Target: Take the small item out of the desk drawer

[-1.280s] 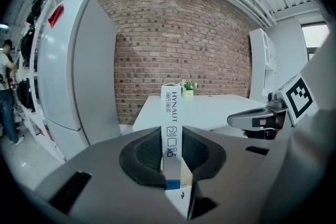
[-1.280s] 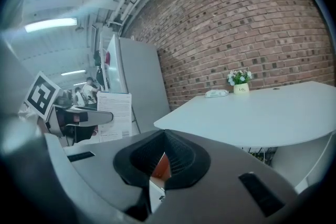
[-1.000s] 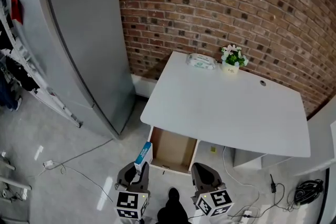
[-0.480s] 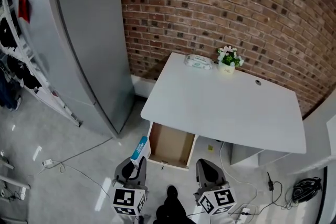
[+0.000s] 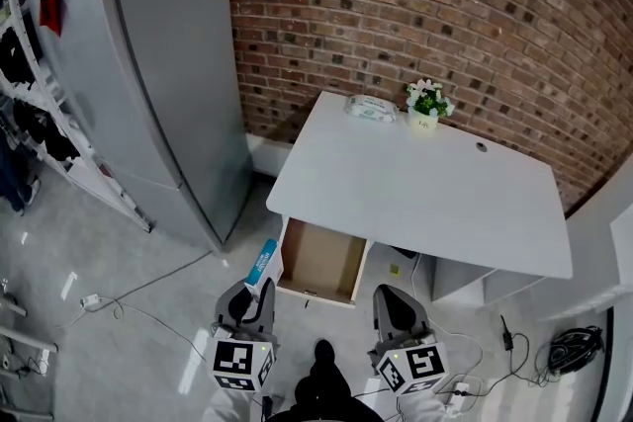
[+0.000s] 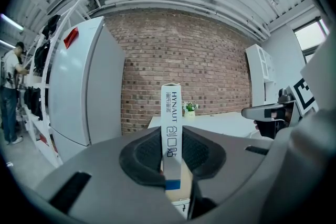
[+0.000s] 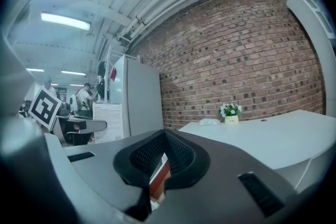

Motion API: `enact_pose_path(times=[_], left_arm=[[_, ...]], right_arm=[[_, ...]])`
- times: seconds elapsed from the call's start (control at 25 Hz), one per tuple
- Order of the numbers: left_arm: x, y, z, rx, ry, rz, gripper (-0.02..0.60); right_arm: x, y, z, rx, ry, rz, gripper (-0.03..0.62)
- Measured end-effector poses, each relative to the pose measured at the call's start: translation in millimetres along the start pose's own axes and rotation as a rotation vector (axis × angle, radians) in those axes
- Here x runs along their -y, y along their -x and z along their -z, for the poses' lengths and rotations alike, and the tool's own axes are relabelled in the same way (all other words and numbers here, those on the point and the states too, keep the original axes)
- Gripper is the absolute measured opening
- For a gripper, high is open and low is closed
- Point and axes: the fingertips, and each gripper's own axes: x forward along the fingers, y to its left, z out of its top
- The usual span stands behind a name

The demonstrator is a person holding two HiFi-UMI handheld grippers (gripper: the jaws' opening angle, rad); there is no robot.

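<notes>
While your left gripper [image 5: 258,295] [image 6: 171,150] stands partly closed, its ribbed black pads pinch the small box [image 5: 263,264] [image 6: 171,131] by its narrow faces at the blue-banded end; your right gripper [image 5: 393,299] [image 7: 159,164] has its jaws pressed together with nothing between them, and touches nothing; both hover in front of the desk [image 5: 415,193], the left one off the desk's left front corner, the right one below its middle.

The box is clear of the drawer [image 5: 318,259], just beside the drawer's left front corner and outside it; its long axis runs along the jaws, with the free white end pointing away from you toward the desk and the brick wall [image 5: 445,5] behind it; seen from the left gripper view it stands on edge, the thin printed face toward the camera.

The box is a slim, flat cardboard carton, white with a blue band; the drawer is pulled open from under the desk's left side, a shallow tray with a plain brown wood-coloured lining; the desk top is smooth, matte and white with rounded corners.
</notes>
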Motion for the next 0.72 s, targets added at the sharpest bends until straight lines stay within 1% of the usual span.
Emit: enact_pose_path(times=[0.32,0.72], left_arm=[[2.1,9.9,6.8,-0.015,-0.013,0.004,0.077],[5.6,13.2,2.0,-0.015,-0.024,0.019,0.077]], right_arm=[[1.0,10.0,-4.1,0.015,-0.008,0.021,0.025],[4.0,17.7,-5.5,0.021,-0.022,0.044,0.025]])
